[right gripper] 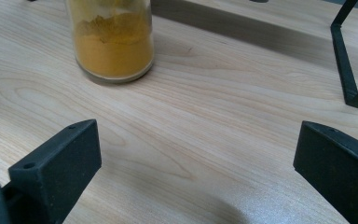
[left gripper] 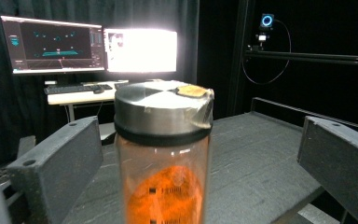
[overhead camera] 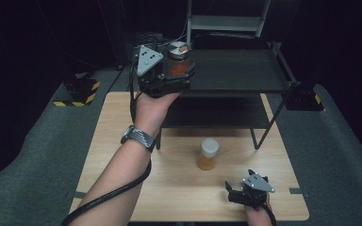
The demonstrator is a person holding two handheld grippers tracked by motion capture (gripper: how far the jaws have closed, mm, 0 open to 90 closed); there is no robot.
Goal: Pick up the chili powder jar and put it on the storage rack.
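A glass jar of red-orange powder [overhead camera: 179, 61] with a metal lid stands at the left end of the black rack's top shelf [overhead camera: 238, 70]. My left gripper [overhead camera: 181, 77] is open around it; in the left gripper view the jar [left gripper: 163, 154] sits between the jaws with a gap on each side. A second jar [overhead camera: 208, 154], white-lidded with yellow powder, stands mid-table. My right gripper [overhead camera: 239, 179] rests open near the table's front right, nothing between its jaws. In the right gripper view the yellow jar [right gripper: 112, 42] is ahead and to the left of that gripper [right gripper: 198, 144].
The two-tier black rack stands at the back of the wooden table [overhead camera: 118, 141], and one of its legs [right gripper: 347, 70] shows on the table in the right gripper view. Monitors [left gripper: 91, 44] glow beyond the rack. Grey floor [overhead camera: 33, 155] surrounds the table.
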